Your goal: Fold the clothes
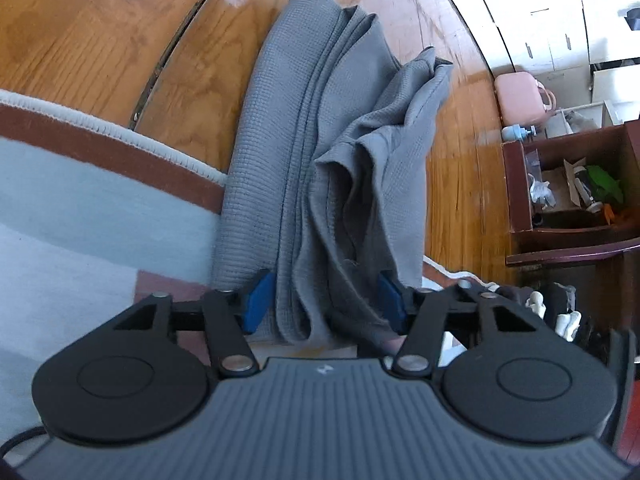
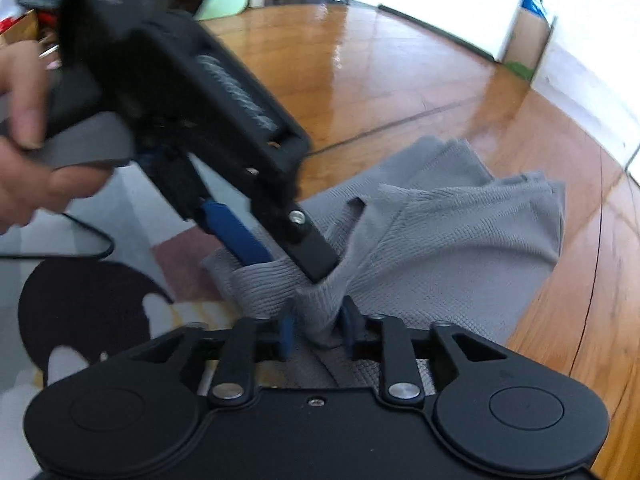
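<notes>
Field notes, taken with the rug (image 1: pixel 80 208) as my landmark.

The grey cloth (image 1: pixel 320 152) lies mostly on the wood floor (image 1: pixel 100 20) beyond the rug's far edge, with its near end drawn back over the rug toward me. It is bunched into long lengthwise pleats, not flat. One long band runs straight away from me. Beside it, on the side away from the rug, a looser flap stands up in soft peaks.

My left gripper (image 1: pixel 322 304) sits at the near end of the cloth. Its blue pads are fairly wide apart, with the gathered folds lying between them. The pads do not look pressed into the fabric, so I judge this side is straddling the bundle, not pinching it.

My right gripper (image 2: pixel 316 330) is drawn in narrow around a raised ridge of the same cloth (image 2: pixel 440 240), and the fabric puckers up between the pads. That reads as a real pinch, lifting the edge off the rug. In this view my left gripper (image 2: pixel 280 248) comes in from above with its tips at the same ridge, my hand (image 2: pixel 28 132) wrapped round its handle.

Both tools meet at one end, probably to gather the edge layers so they travel as one. The peaked flap looks slack and could slump out of line. How many folds are already in, I cannot tell. The picture is blurred from motion.

A brown shelf (image 1: pixel 568 192) of clutter stands across the floor from the rug, well clear.
</notes>
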The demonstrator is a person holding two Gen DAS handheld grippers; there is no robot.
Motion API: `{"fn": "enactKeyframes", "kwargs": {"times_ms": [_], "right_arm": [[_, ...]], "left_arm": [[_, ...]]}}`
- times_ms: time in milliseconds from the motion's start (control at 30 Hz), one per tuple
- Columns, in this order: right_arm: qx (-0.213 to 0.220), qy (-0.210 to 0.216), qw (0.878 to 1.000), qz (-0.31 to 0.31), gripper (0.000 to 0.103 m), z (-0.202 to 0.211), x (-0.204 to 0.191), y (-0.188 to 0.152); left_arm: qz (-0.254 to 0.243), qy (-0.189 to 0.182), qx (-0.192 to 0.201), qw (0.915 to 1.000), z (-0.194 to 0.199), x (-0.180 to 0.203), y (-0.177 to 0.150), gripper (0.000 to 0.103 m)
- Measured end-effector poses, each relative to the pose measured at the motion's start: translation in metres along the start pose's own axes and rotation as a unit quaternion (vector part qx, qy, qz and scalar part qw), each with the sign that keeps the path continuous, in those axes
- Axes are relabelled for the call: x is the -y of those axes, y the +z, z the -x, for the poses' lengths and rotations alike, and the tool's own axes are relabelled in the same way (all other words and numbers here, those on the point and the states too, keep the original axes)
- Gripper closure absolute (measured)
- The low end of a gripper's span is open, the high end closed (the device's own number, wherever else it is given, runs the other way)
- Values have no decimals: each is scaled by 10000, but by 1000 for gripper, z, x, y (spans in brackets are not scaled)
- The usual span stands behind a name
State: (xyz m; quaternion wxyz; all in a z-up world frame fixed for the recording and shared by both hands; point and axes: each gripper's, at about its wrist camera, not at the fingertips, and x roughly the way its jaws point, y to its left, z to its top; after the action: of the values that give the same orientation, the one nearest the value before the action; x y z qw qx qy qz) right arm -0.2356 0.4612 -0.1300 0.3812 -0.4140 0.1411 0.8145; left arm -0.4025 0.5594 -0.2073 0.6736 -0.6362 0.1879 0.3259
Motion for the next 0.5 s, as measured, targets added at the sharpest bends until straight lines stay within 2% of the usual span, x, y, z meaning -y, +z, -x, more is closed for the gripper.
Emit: {"fn": "enactKeyframes", "kwargs": {"times_ms": [33, 100, 200, 400, 467, 500], "right_arm": [[41, 53, 10000, 49, 47, 4, -2, -1], [160, 104, 9997, 122, 39, 4, -7, -5], [234, -92, 9996, -111, 38, -1, -4, -3], [374, -500, 9963, -598, 39, -13, 2, 1], [327, -572, 9941, -860, 62, -20, 10, 3], [247, -569, 9925, -1052, 77, -25, 17, 4]], "left_arm": [[17, -40, 27, 10000, -1, -1, 0, 88], [89, -273, 66, 9996, -3, 0, 0, 91], [160, -607, 130, 9979, -5, 5, 2, 91], [220, -886, 153, 9957, -8, 4, 4, 91], [88, -929, 215, 9954, -4, 7, 6, 91], [-59, -834, 259, 9962, 0, 11, 6, 90]]}}
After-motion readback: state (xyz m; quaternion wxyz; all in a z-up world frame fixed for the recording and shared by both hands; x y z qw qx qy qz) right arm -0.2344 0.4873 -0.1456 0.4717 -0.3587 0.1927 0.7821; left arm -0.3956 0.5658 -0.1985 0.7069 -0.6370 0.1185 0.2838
